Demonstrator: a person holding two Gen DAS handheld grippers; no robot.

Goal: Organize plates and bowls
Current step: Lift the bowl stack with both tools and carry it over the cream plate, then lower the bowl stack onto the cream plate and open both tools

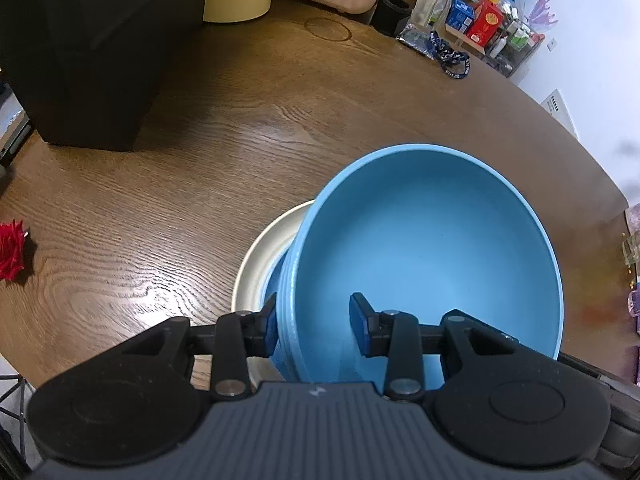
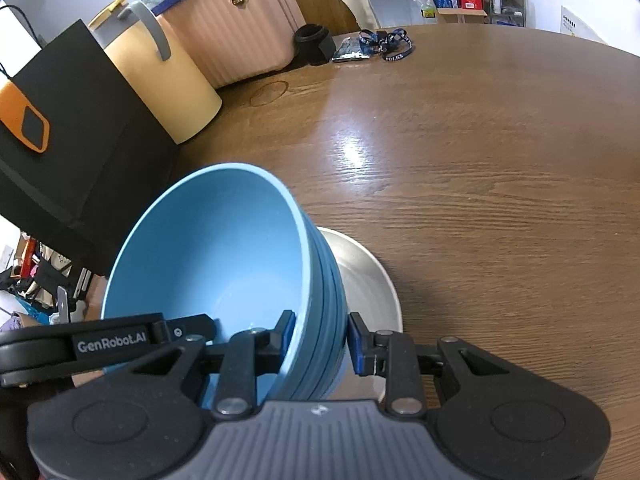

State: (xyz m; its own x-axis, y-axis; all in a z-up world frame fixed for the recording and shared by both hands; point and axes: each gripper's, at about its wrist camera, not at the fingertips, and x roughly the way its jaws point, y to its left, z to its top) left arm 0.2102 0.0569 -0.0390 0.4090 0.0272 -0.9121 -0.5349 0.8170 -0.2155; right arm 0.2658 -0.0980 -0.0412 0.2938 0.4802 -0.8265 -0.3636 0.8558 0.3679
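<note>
Sitting tilted over a cream plate (image 1: 256,248) on the wooden table (image 1: 180,184), the blue bowl (image 1: 432,248) has its rim straddled by both tools. The left gripper (image 1: 314,330) has one blue pad against the ribbed outer wall and the other inside, apart from the wall, so the jaws stand spread; the right gripper (image 2: 322,338) straddles the opposite rim likewise, with a gap at its outer pad. Farther back stand a black bag (image 2: 68,140), a yellow container (image 2: 168,84) and a pink suitcase (image 2: 236,28).

One blue bowl (image 1: 432,248), one white plate (image 1: 260,256).
</note>
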